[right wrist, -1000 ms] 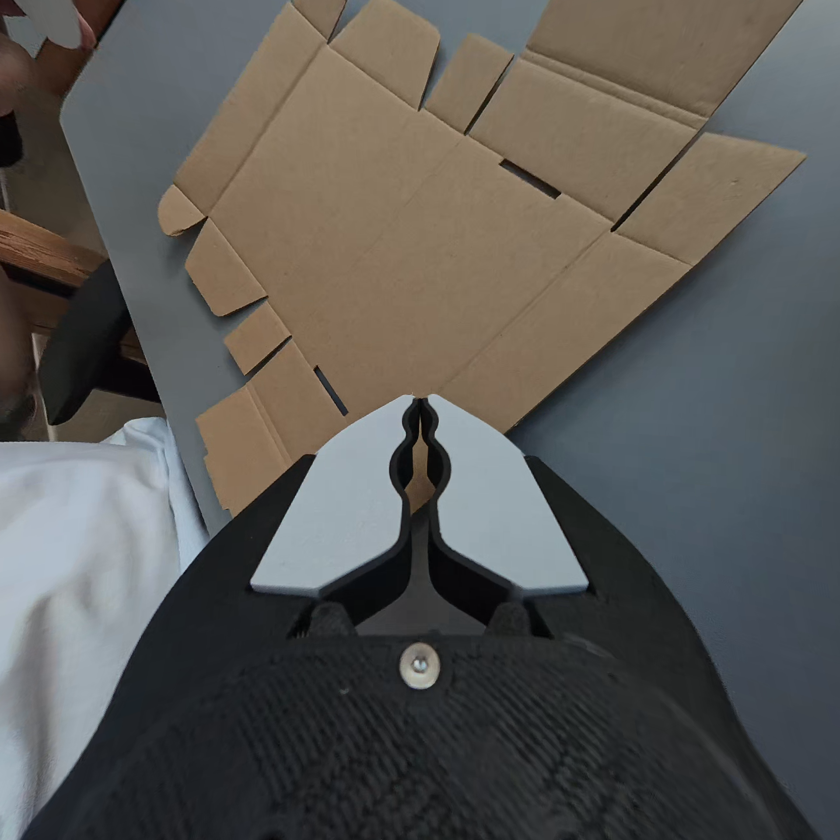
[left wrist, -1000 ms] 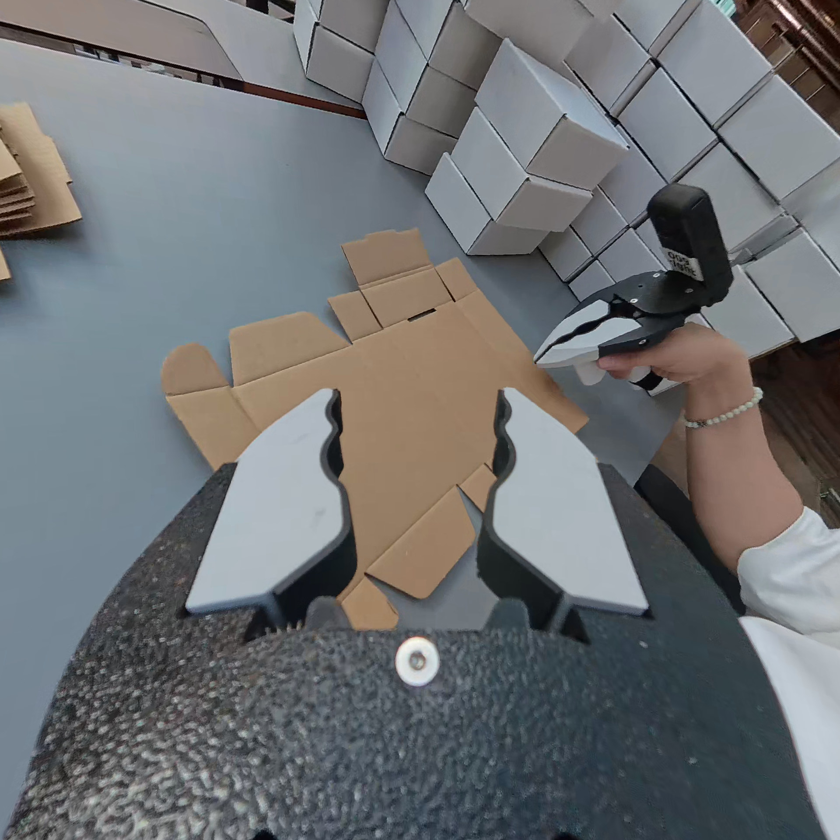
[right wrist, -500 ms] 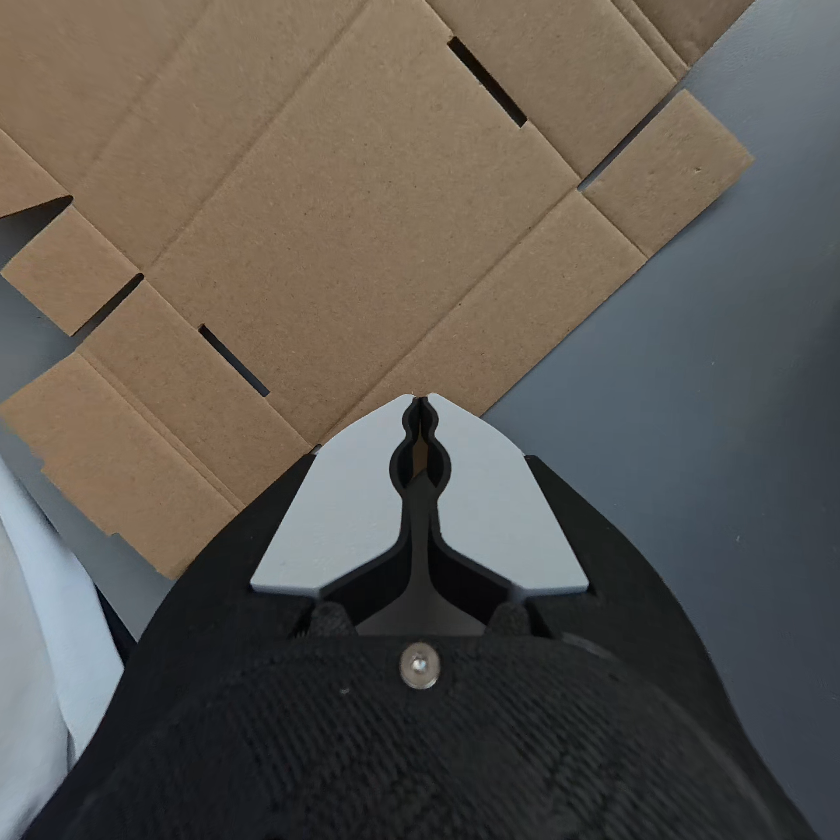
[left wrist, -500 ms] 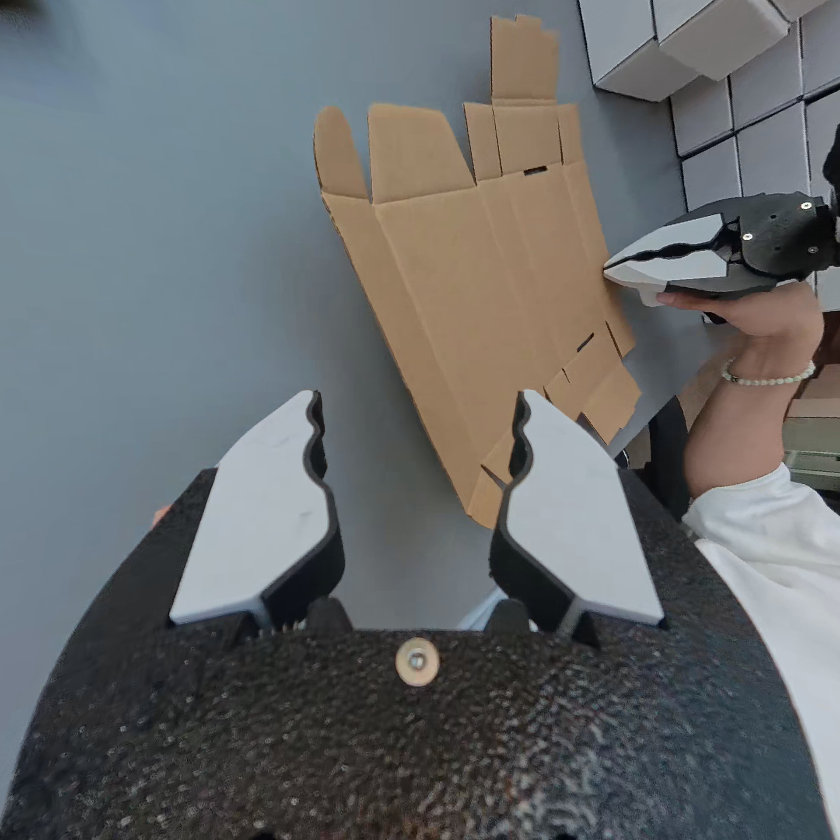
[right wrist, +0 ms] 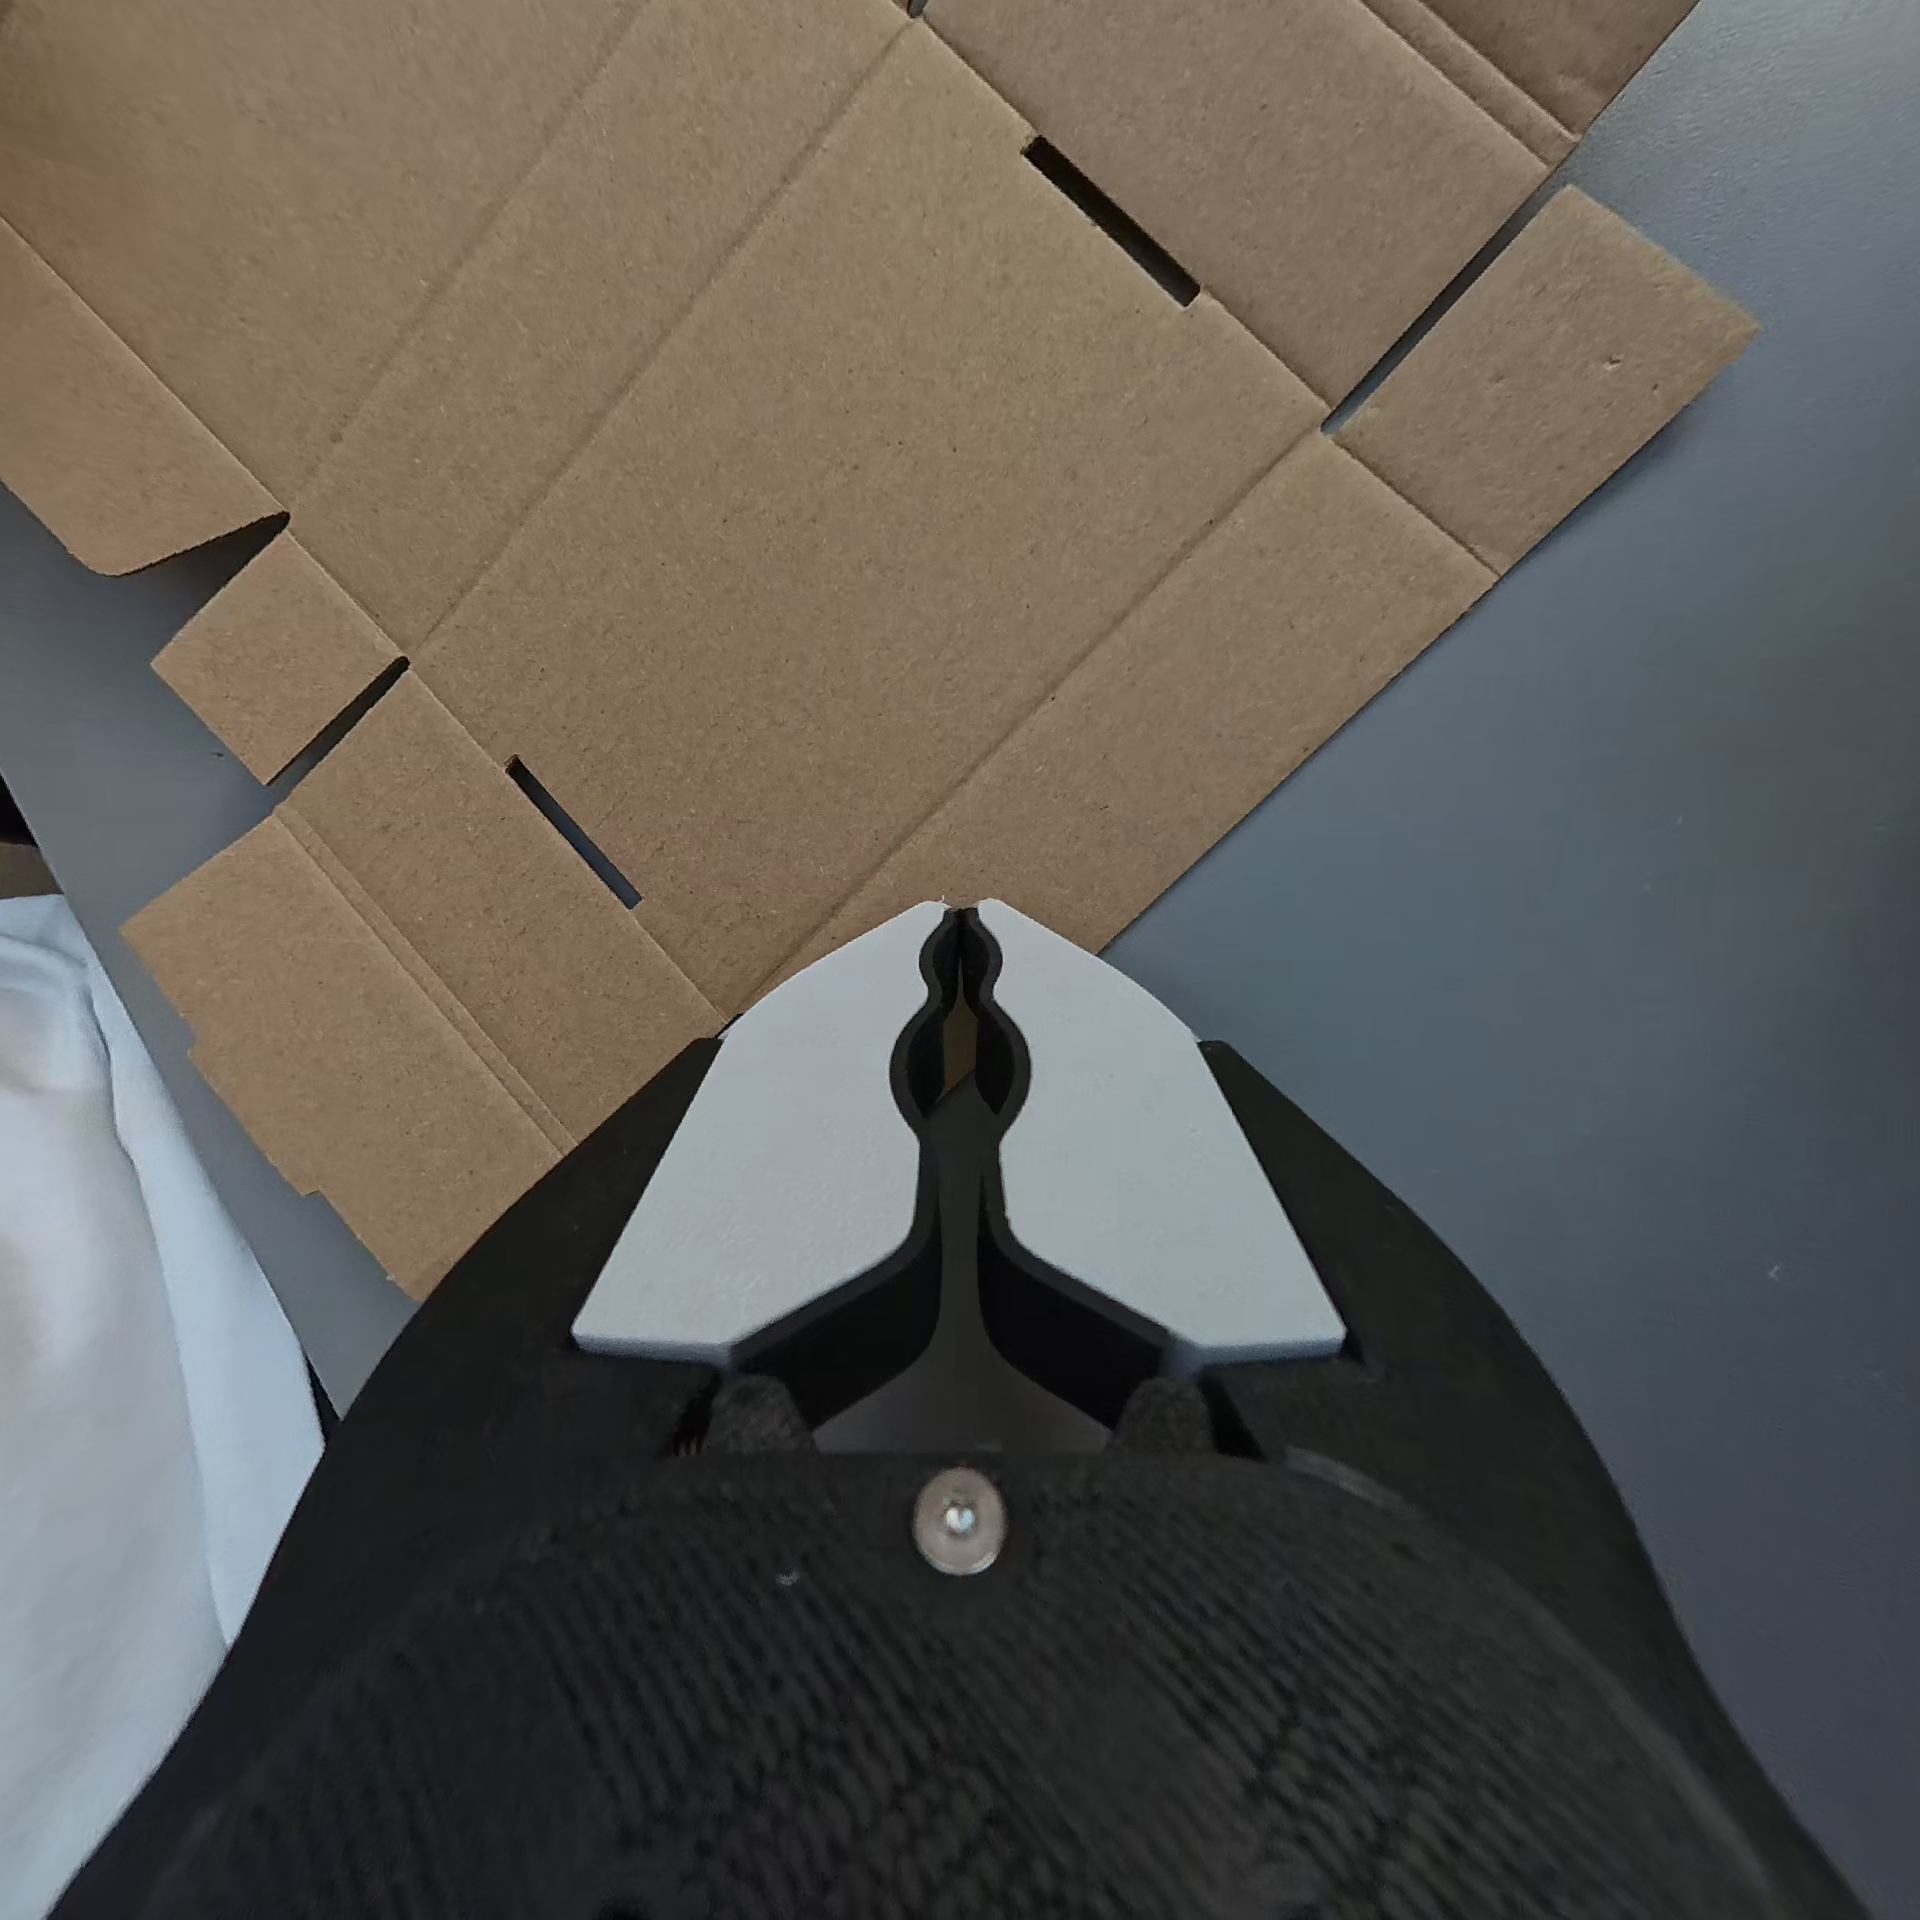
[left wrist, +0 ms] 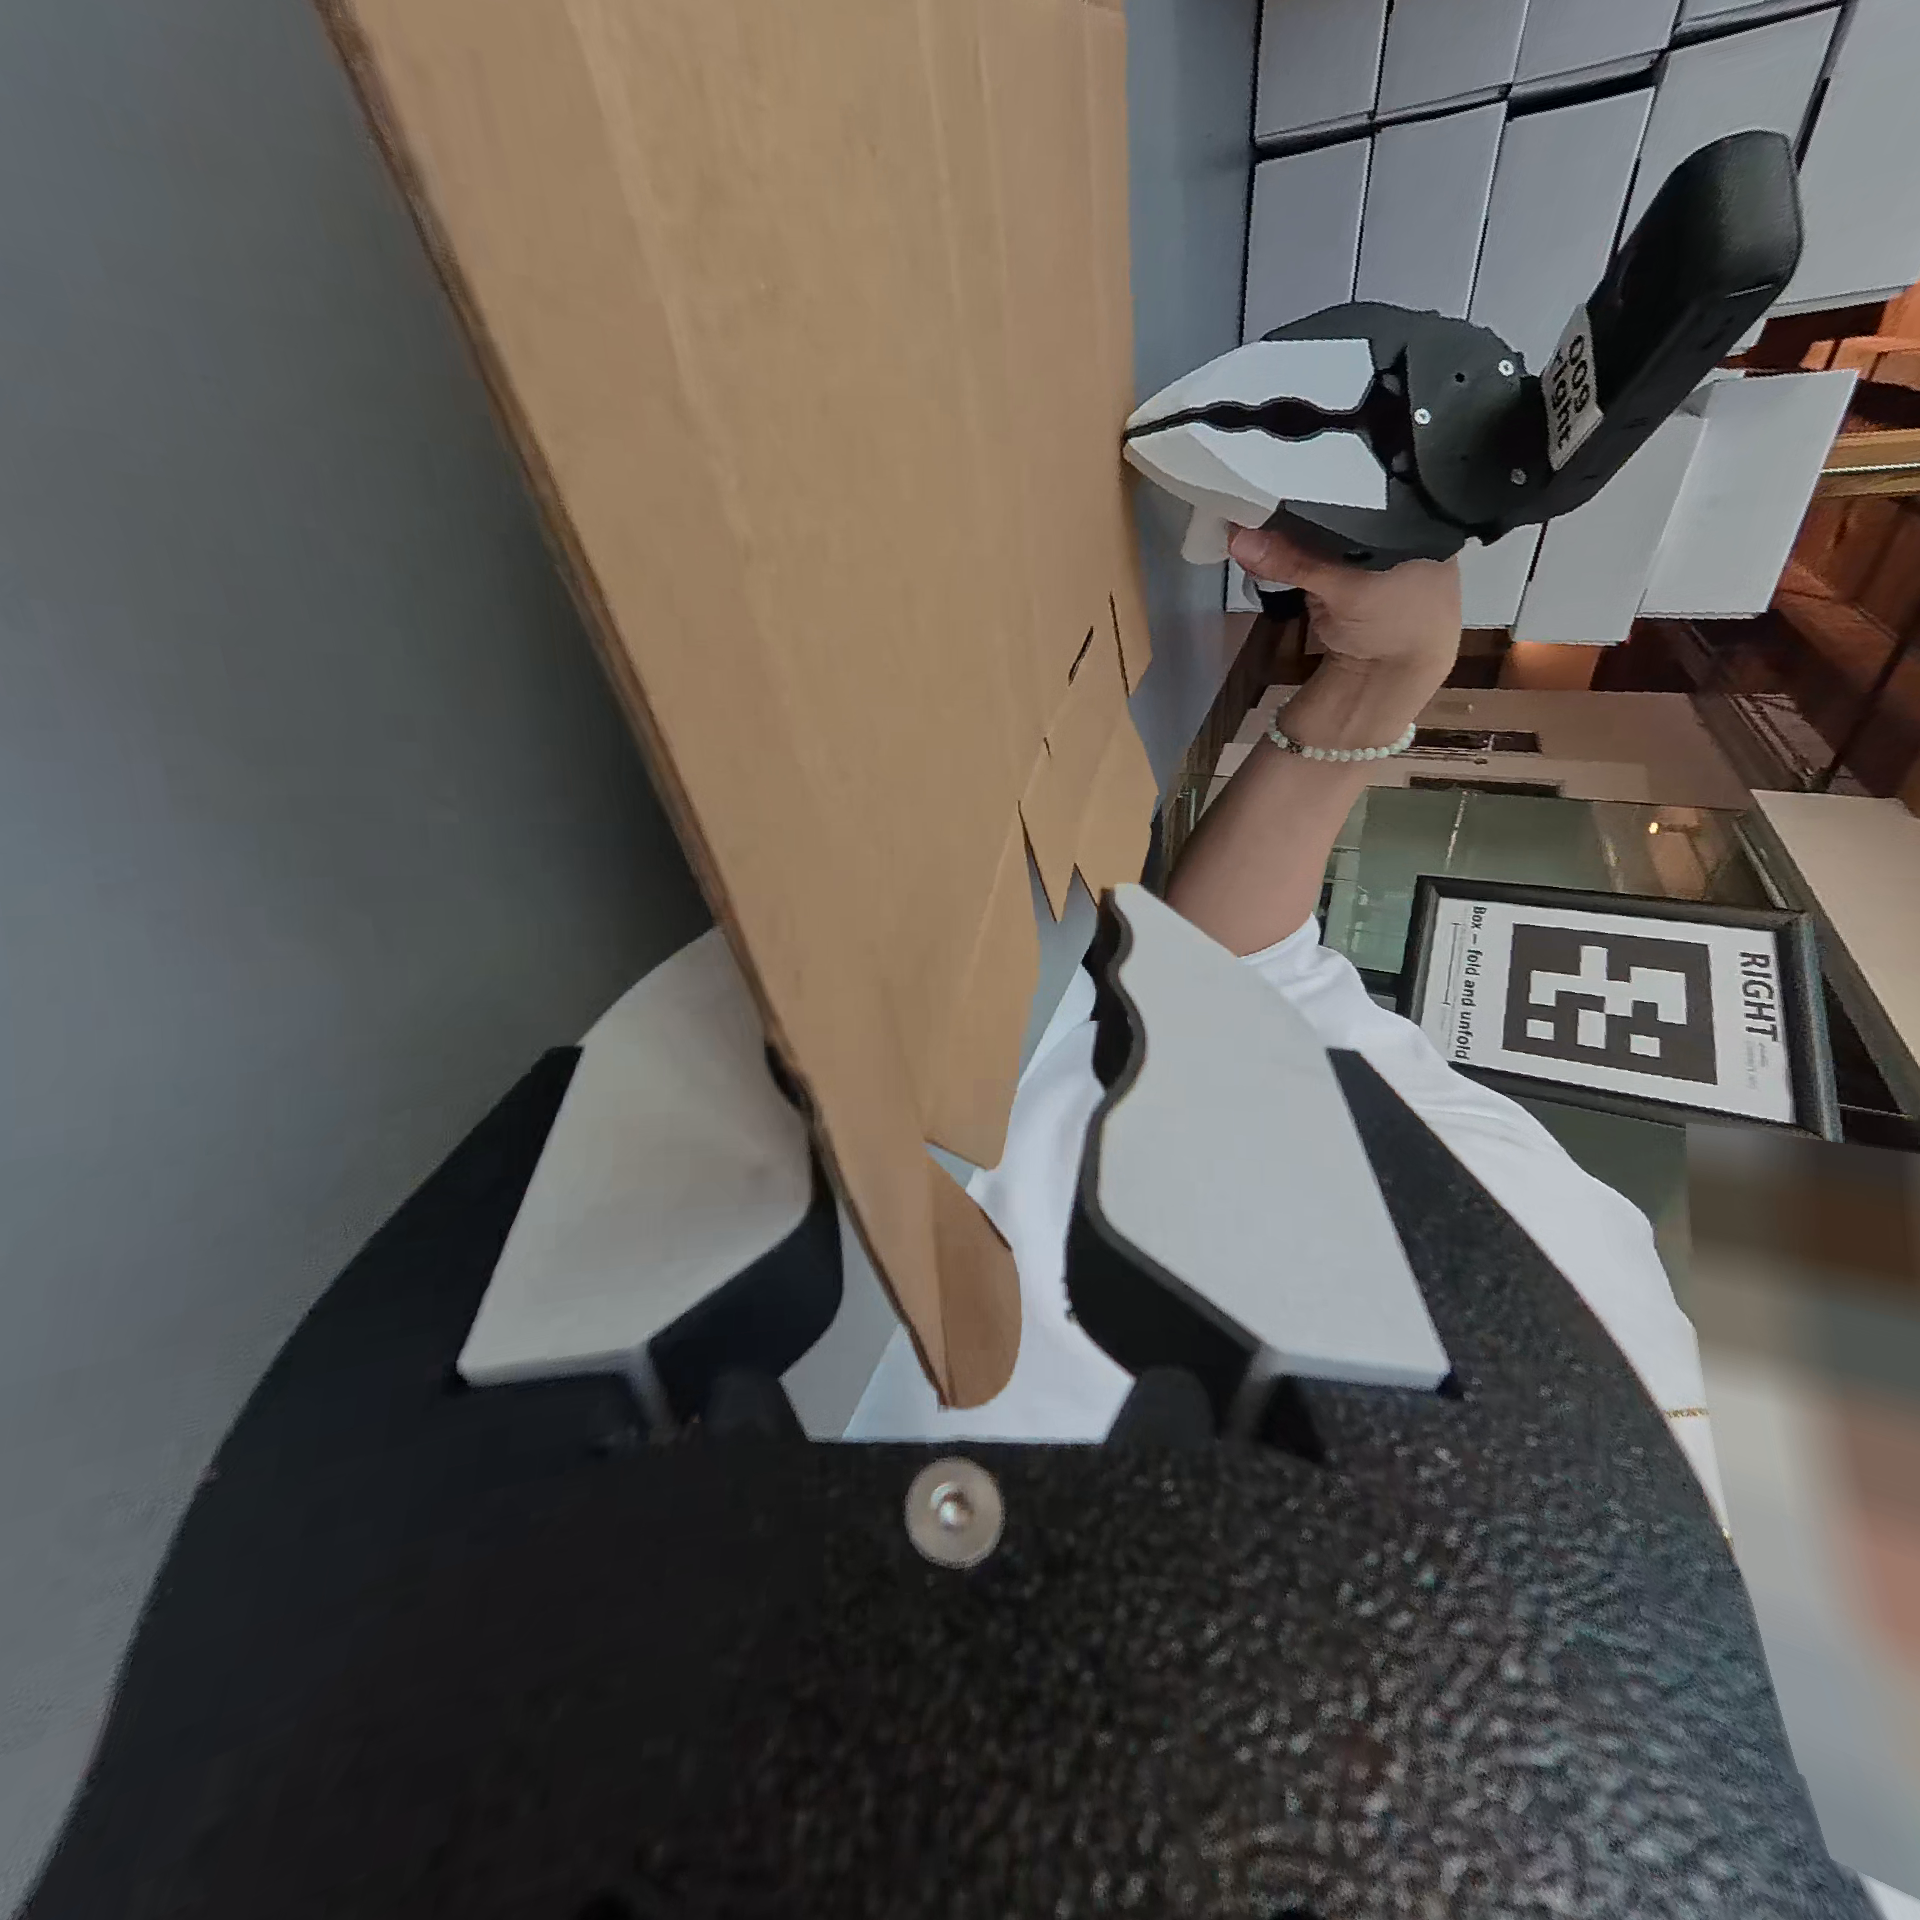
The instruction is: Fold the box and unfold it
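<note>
The box is a flat brown cardboard blank (left wrist: 831,468) with flaps and slots, tilted up off the grey table. My right gripper (right wrist: 961,914) is shut on the blank's (right wrist: 831,468) near edge; a sliver of cardboard shows between its fingers. In the left wrist view the right gripper (left wrist: 1132,447) pinches the sheet's right edge, held by a hand with a bead bracelet. My left gripper (left wrist: 935,935) is open, and the blank's lower corner hangs between its fingers, close against the left finger (left wrist: 644,1143). That finger's tip is hidden behind the sheet.
Stacked white boxes (left wrist: 1455,156) stand at the far right of the grey table (left wrist: 208,727). A framed sign with a black-and-white marker (left wrist: 1600,1008) sits beyond the table edge. The person's white sleeve (right wrist: 94,1247) lies close at lower left.
The right gripper has raised the blank so it stands steeply tilted. My left gripper has swung in to the sheet's lower corner, which now sits between its open fingers.
</note>
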The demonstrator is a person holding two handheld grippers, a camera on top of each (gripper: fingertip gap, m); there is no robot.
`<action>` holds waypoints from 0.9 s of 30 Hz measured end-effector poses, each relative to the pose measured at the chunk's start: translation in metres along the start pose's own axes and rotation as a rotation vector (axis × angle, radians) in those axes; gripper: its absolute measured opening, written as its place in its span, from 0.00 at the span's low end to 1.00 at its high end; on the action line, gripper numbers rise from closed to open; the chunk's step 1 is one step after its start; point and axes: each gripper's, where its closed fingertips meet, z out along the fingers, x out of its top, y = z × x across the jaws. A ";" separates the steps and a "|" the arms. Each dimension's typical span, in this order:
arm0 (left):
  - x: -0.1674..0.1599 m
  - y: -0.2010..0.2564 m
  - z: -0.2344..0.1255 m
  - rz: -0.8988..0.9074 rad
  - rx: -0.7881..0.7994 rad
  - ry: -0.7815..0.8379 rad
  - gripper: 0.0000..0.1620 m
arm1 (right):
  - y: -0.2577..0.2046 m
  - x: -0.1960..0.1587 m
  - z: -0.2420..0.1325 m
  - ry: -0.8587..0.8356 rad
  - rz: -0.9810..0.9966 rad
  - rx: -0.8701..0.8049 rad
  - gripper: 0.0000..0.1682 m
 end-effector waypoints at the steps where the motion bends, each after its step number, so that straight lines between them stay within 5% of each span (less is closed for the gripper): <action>1: 0.000 0.003 0.004 -0.001 -0.029 0.003 0.18 | 0.000 0.000 0.000 0.005 0.002 0.010 0.00; 3: 0.001 0.008 0.007 0.018 -0.077 0.030 0.03 | -0.001 0.000 -0.001 0.015 0.016 0.048 0.00; 9: 0.003 0.017 -0.002 0.076 -0.190 0.147 0.02 | -0.009 0.032 -0.043 0.269 0.170 0.313 0.31; 13: 0.006 0.026 -0.016 0.136 -0.267 0.268 0.02 | 0.004 0.049 -0.070 0.345 0.195 0.289 0.41; 19: 0.000 0.039 -0.017 0.235 -0.316 0.362 0.02 | -0.019 0.063 -0.075 0.278 0.227 0.488 0.31; 25: -0.007 0.044 -0.015 0.291 -0.318 0.373 0.02 | -0.037 0.069 -0.073 0.218 0.229 0.597 0.04; 27: -0.008 0.042 -0.016 0.307 -0.302 0.382 0.02 | -0.040 0.069 -0.072 0.202 0.235 0.612 0.02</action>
